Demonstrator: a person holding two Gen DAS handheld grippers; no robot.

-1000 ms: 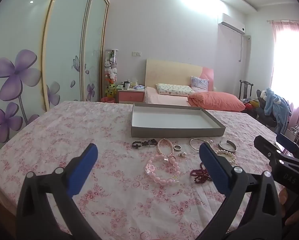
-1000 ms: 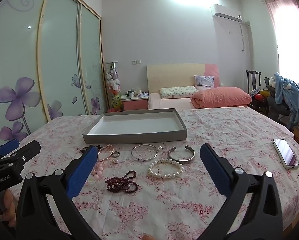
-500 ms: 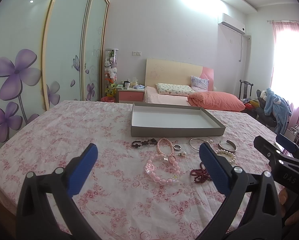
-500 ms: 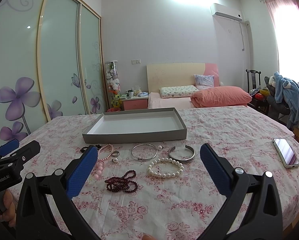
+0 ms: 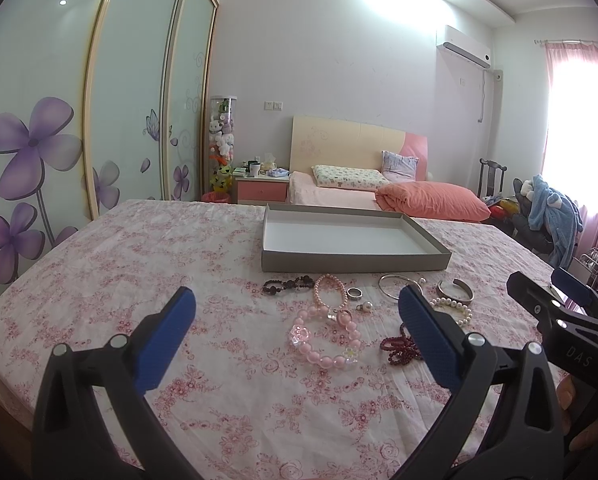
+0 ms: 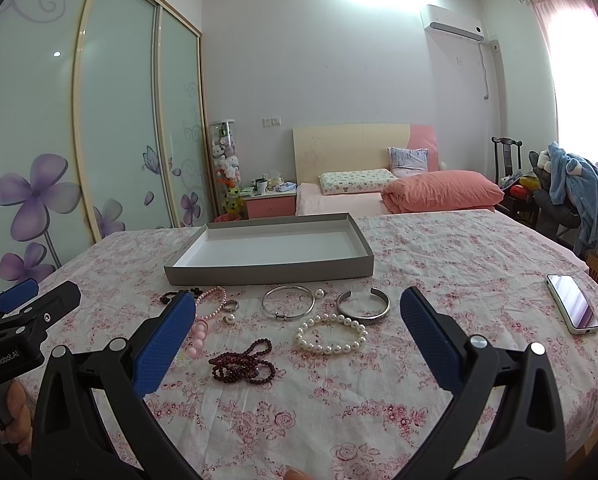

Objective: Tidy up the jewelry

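The jewelry lies in a loose cluster on the flowered tablecloth [image 6: 439, 264], just in front of the shallow grey tray [image 6: 267, 270], which holds nothing. Seen from the right wrist, the white pearl bracelet [image 6: 331, 334] and the dark red bead strand [image 6: 243, 364] lie ahead of the right gripper [image 6: 298, 320], between the lines of its fingers but apart from them. Beyond them lie a thin silver bangle [image 6: 287, 301] and an open silver cuff [image 6: 363, 305], near the tray's front wall. From the left wrist, the big pink bead bracelet [image 5: 325, 338] lies ahead of the left gripper [image 5: 297, 314], with a small pink bead bracelet [image 5: 330, 292], a ring [image 5: 354, 293] and a black bead bracelet [image 5: 289, 285] further on. Both grippers hover above the cloth with jaws spread wide, holding and touching nothing. A phone [image 6: 573, 303] lies well to the right.
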